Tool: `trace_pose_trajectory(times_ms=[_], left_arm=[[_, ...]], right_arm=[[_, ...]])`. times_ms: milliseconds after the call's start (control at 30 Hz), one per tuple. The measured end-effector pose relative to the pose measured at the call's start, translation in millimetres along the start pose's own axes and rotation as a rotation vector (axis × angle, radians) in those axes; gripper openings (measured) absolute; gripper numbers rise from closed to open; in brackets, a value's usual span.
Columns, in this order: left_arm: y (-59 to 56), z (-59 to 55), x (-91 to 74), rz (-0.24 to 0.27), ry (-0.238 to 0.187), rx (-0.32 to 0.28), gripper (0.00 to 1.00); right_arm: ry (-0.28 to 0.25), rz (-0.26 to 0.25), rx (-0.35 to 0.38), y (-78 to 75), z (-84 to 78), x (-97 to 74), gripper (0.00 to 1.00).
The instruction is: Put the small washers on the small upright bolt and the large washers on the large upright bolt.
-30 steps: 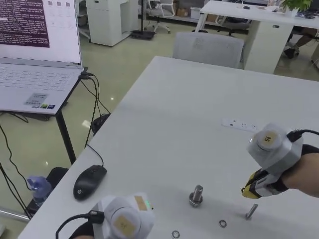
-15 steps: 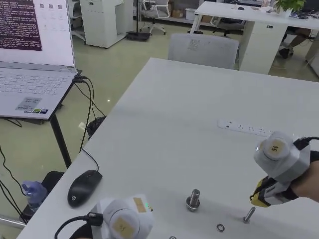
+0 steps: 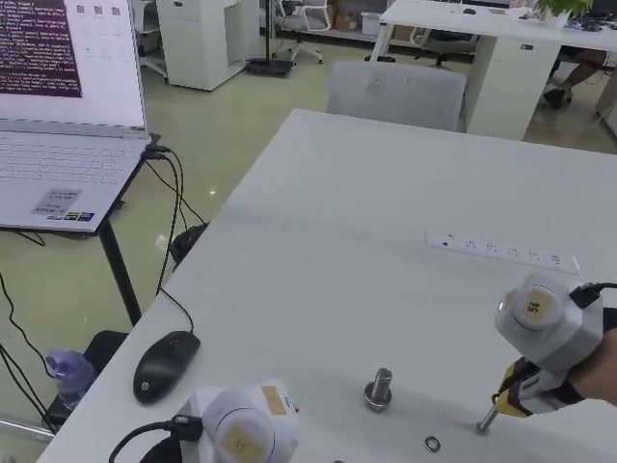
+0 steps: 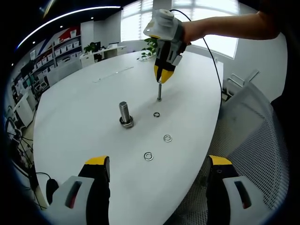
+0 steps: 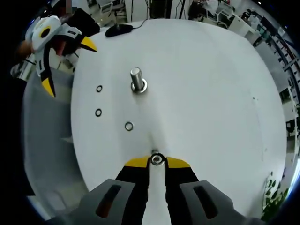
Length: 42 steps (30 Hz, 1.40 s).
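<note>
The large upright bolt (image 3: 378, 387) (image 4: 124, 113) (image 5: 136, 78) stands on the white table with a washer round its base. To its right stands the small upright bolt (image 3: 487, 420) (image 4: 159, 92). My right gripper (image 3: 511, 400) (image 4: 164, 77) (image 5: 157, 160) hovers right at the small bolt's top, shut on a small washer (image 5: 157, 160). Three loose washers (image 4: 156, 114) (image 4: 167, 138) (image 4: 148, 156) lie flat near the bolts; one washer (image 3: 432, 444) lies near the table's front edge. My left gripper (image 3: 241, 434) (image 4: 159, 161) (image 5: 69, 65) hangs open at the near edge, holding nothing.
A black mouse (image 3: 166, 365) lies at the table's left edge. A white power strip (image 3: 501, 253) lies farther back on the right. An open laptop (image 3: 58, 164) sits on a side stand to the left, and a grey chair (image 3: 400, 94) stands beyond the table.
My right gripper has come down and slightly right, its tips now at the small bolt's top. The head camera shifted a little. The left gripper stays low at the front edge.
</note>
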<state>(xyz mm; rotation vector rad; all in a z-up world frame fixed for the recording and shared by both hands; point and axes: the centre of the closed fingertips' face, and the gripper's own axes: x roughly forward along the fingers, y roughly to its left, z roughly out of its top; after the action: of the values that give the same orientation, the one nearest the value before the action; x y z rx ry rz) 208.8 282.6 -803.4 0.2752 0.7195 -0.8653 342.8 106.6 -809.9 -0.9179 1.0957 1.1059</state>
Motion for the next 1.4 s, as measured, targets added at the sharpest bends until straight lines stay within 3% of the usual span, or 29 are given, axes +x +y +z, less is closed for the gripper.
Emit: trace_pose_trajectory(times_ms=[600,1400], left_arm=[[4.2,1.4,3.7,-0.009,0.000,-0.002,0.84],[-2.2,-4.7,6.9,-0.024,0.017,-0.003,0.83]], right_arm=[[0.020,0.016,0.006,1.1,-5.6,15.0,0.12],[0.036,0.034,-0.018,4.7,-14.6,47.9,0.13]])
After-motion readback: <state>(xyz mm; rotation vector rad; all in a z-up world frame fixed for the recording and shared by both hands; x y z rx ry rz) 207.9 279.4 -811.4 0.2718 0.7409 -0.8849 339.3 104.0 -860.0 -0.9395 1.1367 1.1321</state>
